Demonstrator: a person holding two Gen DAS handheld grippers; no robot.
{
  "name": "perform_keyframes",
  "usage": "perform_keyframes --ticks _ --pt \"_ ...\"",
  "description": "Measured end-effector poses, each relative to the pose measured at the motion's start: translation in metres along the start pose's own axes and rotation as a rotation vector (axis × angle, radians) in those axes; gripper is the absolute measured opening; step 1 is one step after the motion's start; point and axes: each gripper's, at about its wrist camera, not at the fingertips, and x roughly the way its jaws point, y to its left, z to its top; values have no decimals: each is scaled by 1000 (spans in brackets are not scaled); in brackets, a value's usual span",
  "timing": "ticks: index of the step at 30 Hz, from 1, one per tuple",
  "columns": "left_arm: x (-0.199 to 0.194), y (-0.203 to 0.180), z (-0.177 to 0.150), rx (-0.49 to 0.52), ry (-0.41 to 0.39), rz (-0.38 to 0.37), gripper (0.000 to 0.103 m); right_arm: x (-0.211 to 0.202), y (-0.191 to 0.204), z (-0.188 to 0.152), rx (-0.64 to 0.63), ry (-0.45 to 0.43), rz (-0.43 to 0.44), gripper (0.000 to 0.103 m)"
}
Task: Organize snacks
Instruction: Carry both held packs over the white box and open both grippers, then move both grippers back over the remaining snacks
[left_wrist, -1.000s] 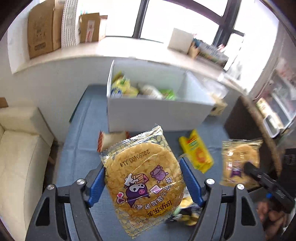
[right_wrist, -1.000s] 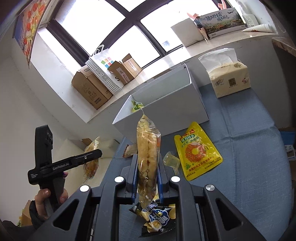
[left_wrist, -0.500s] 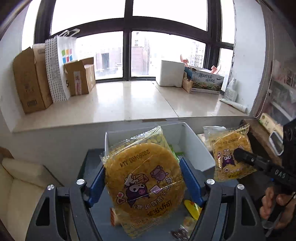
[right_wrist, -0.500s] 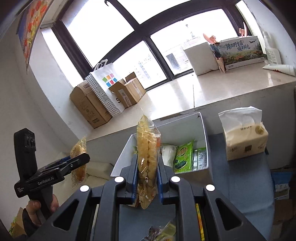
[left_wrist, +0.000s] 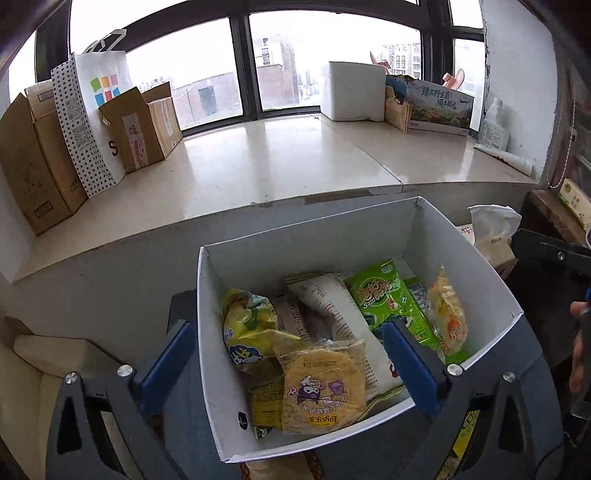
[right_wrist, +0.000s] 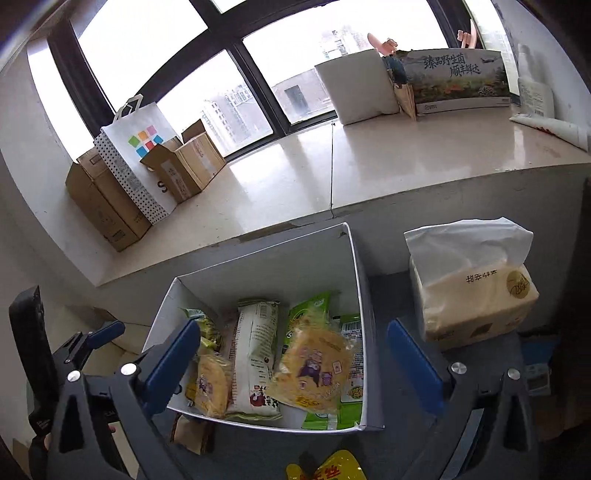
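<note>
A white open box (left_wrist: 332, 232) (right_wrist: 258, 269) holds several snack packs. My left gripper (left_wrist: 291, 362) is open and empty above the box's near left part. A round yellow cracker pack (left_wrist: 323, 391) lies in the box just below it. My right gripper (right_wrist: 295, 365) is open and empty above the box's near right part. A second yellow cracker pack (right_wrist: 314, 365) lies in the box under it; it shows on edge in the left wrist view (left_wrist: 445, 314). A green pack (left_wrist: 384, 299) and a white pack (right_wrist: 255, 350) lie between them.
A tissue pack (right_wrist: 472, 288) stands right of the box on the blue table. A yellow pouch (right_wrist: 325, 467) and a brown pack (right_wrist: 192, 432) lie in front of the box. Cardboard boxes (left_wrist: 33, 158) and a dotted paper bag (left_wrist: 92, 118) stand on the windowsill behind.
Both grippers moved forward over the box and opened. Each cracker pack left its gripper and now lies in the box.
</note>
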Motion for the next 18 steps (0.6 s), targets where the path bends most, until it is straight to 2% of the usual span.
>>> perform_keyframes --ticks 8,11,13,15,18 --pt "-25 7 -5 -35 -8 -24 103 -21 0 -11 -11 -28 15 103" --pt "-52 7 -13 -33 -39 -38 103 -39 3 -19 -34 -39 35 103" --pt "-74 3 -25 -8 -64 -12 103 -53 5 -28 -59 -44 48 103" --pt "-101 0 -40 0 -96 -40 103 -65 8 -38 -97 -35 36 103" --pt "-135 -2 -65 -20 -127 -98 103 -90 12 -58 -149 -68 19 103"
